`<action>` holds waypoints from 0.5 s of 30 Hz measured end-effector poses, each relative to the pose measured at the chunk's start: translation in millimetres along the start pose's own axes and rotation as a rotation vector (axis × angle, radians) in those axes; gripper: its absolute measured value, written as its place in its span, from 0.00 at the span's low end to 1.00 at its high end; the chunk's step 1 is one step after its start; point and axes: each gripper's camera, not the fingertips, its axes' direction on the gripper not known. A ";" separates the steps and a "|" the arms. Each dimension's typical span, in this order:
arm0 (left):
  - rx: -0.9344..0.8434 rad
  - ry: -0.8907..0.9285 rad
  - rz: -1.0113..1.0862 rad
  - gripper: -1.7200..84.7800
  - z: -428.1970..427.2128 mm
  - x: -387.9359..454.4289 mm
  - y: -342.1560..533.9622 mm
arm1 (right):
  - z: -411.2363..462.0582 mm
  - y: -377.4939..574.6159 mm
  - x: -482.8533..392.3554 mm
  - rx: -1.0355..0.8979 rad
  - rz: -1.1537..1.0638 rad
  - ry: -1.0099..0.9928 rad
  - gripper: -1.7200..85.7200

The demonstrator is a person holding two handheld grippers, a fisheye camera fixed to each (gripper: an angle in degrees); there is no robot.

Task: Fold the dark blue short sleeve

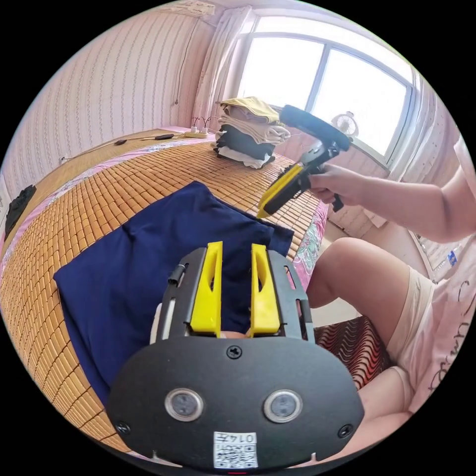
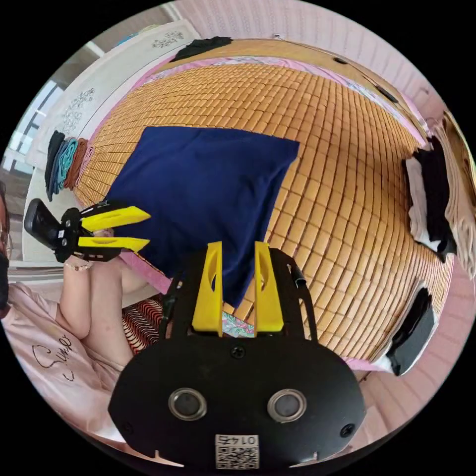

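Dark blue short-sleeve shirt (image 1: 148, 267) lies flat, folded into a rough rectangle, on the woven bamboo bed mat (image 1: 74, 198). The left gripper (image 1: 236, 248) hovers over the shirt's near edge, fingers apart, empty. The right gripper (image 2: 236, 248) hangs beyond the shirt's corner, fingers apart, gripping nothing.
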 end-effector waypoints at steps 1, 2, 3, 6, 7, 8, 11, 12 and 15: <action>-0.004 -0.003 0.001 0.14 2.0 1.3 0.5 | 12.4 29.8 17.9 -0.003 0.061 -0.035 0.15; -0.009 -0.002 0.007 0.15 6.1 4.2 1.6 | 22.2 55.4 33.3 0.014 0.104 -0.094 0.15; -0.011 0.014 0.012 0.16 10.5 6.9 2.4 | 26.4 66.5 40.1 0.025 0.120 -0.123 0.15; -0.020 0.069 0.023 0.19 22.1 16.2 1.7 | 46.9 107.2 65.4 0.042 0.153 -0.176 0.13; -0.022 0.076 0.028 0.19 24.4 18.7 1.2 | 54.7 120.0 73.9 0.047 0.156 -0.156 0.11; -0.025 0.091 0.035 0.20 29.8 24.1 -0.1 | 59.5 133.2 84.1 0.067 0.173 -0.115 0.08; -0.036 0.093 0.053 0.22 43.8 37.5 -2.5 | 71.8 162.8 114.6 0.072 0.213 -0.129 0.03; -0.042 0.089 0.060 0.22 49.1 42.9 -3.5 | 73.5 168.6 120.1 0.073 0.210 -0.141 0.03; -0.050 0.058 0.089 0.23 58.4 57.1 -7.2 | 78.0 198.4 146.5 0.096 0.207 -0.189 0.02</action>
